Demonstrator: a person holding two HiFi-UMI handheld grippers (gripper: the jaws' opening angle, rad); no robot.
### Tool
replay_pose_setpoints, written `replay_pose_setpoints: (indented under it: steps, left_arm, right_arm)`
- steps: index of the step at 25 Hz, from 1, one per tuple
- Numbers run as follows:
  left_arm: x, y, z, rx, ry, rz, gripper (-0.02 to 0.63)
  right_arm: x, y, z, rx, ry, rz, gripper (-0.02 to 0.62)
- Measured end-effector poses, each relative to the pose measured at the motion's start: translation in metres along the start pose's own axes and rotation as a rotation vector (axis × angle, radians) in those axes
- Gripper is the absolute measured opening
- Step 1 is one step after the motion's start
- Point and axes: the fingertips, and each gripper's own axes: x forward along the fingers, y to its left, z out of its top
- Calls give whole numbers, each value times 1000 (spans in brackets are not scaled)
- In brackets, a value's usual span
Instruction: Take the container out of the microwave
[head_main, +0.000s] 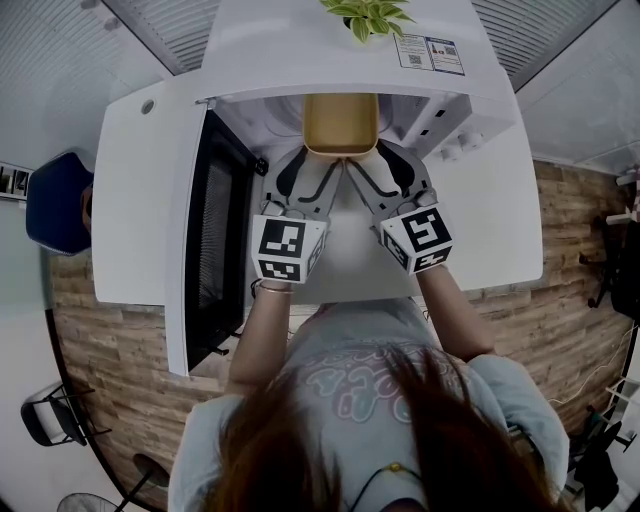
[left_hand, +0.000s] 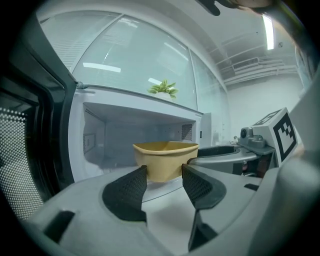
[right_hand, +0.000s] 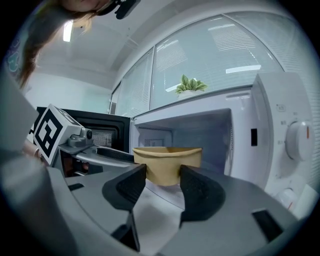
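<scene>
Head view, microwave: the microwave (head_main: 330, 50) stands on a white counter (head_main: 500, 220), its door (head_main: 205, 230) swung open to the left, with a plant (head_main: 368, 15) on top.
Head view, container: the tan container (head_main: 340, 122) sits in the open mouth of the microwave, straight ahead of me.
Head view, grippers: my left gripper (head_main: 322, 160) and right gripper (head_main: 366, 158) angle in toward each other, and their tips lie at the container's near side.

Left gripper view, jaws: my left gripper (left_hand: 164, 172) has its jaws spread, with nothing pinched between the pads.
Left gripper view, container: the container (left_hand: 165, 155) is just past my tips, its lower part filling the gap between them; I cannot tell whether the tips touch it.
Left gripper view, surroundings: the door (left_hand: 25, 150) is at the left, the plant (left_hand: 163, 89) is above, and my right gripper (left_hand: 200, 155) reaches in from the right beside the container.

Right gripper view, jaws: my right gripper (right_hand: 163, 172) also has its jaws apart, and the pads grip nothing.
Right gripper view, container: the container (right_hand: 167, 160) is inside the microwave (right_hand: 270, 125), right off my tips and framed by them; I cannot make out contact.
Right gripper view, surroundings: a knob (right_hand: 300, 140) is on the panel at the right, the door (right_hand: 90, 127) is behind my left gripper (right_hand: 134, 159) at the left, and the plant (right_hand: 190, 84) is on top.
</scene>
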Motion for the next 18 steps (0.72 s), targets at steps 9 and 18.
replay_pose_setpoints:
  steps: [9, 18]
  left_arm:
    - [-16, -13, -6, -1, 7, 28, 219]
    - [-44, -35, -7, 0, 5, 72, 219]
  right_arm:
    - [-16, 10, -4, 3, -2, 34, 206]
    - [-44, 29, -4, -5, -4, 81, 206]
